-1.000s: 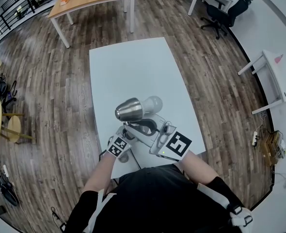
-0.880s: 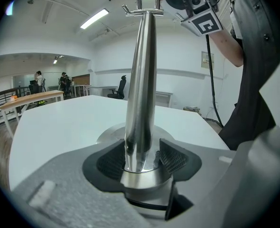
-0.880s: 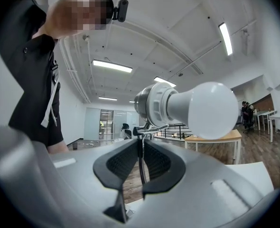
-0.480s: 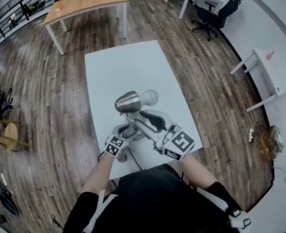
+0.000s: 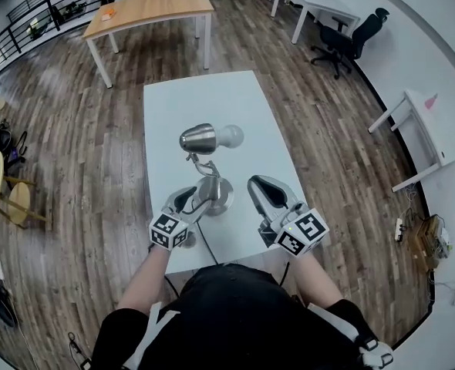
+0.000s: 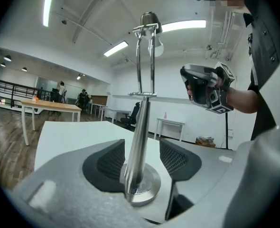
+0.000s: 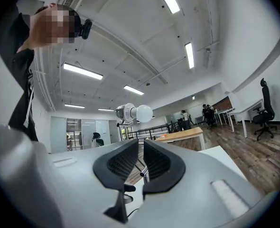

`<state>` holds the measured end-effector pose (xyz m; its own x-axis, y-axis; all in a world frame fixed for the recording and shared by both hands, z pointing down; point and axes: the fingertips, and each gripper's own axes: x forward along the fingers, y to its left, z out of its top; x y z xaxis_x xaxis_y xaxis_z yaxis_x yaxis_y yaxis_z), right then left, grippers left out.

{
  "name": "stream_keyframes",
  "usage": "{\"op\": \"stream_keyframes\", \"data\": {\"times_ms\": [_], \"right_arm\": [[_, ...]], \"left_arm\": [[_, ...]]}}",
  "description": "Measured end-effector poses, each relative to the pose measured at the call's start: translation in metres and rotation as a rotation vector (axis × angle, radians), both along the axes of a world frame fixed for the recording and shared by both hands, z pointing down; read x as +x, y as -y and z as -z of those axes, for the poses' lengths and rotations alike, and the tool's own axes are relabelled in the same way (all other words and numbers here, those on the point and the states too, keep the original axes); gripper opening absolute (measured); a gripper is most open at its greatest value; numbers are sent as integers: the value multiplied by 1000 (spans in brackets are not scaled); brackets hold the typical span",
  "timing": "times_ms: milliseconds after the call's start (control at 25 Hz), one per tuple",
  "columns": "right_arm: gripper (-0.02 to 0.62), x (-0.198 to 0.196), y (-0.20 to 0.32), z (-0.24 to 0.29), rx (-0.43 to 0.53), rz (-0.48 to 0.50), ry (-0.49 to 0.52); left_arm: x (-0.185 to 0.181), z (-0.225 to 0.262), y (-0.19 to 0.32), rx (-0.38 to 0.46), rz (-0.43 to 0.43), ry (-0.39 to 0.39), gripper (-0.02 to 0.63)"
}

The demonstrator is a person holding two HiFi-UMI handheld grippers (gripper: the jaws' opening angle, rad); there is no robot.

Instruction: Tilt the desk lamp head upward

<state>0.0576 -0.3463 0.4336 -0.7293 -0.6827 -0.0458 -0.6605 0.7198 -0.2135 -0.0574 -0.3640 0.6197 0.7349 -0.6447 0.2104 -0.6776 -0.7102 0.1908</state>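
Observation:
A brushed-metal desk lamp stands upright on the white table (image 5: 212, 91), its head (image 5: 199, 138) and white bulb (image 5: 230, 136) roughly level and pointing right, above a round base (image 5: 215, 194). My left gripper (image 5: 183, 202) is low at the base, open, with the lamp's stem (image 6: 141, 127) between its jaws and a gap beside it. My right gripper (image 5: 263, 188) hovers to the right of the lamp, apart from it. Its jaws have just been closing to a narrow slit with nothing between them (image 7: 141, 144). The bulb (image 7: 144, 113) shows beyond them.
The lamp's dark cable (image 5: 204, 241) runs off the table's near edge. A wooden table (image 5: 150, 6), an office chair (image 5: 351, 29) and a white desk (image 5: 436, 129) stand further off on the wood floor. People stand in the far background.
My right gripper has drawn back from the lamp's neck, toward the right and nearer to me. The left gripper stays at the lamp's base. The head camera's view has shifted.

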Motion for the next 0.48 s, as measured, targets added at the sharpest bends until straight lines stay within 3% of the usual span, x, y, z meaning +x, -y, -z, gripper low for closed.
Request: {"op": "stream_keyframes", "data": {"times_ms": [280,360,480], "right_arm": [[15,41,-39,15,48,32,6],[11,53,-48,16,61,39,-2],[5,70,-65,17,62,49,7]], "left_arm": [[5,53,-37,101,125,-47,213],[7,67,-48,133,171,-77,126],[15,88,-72,175,230,-114,58]]}}
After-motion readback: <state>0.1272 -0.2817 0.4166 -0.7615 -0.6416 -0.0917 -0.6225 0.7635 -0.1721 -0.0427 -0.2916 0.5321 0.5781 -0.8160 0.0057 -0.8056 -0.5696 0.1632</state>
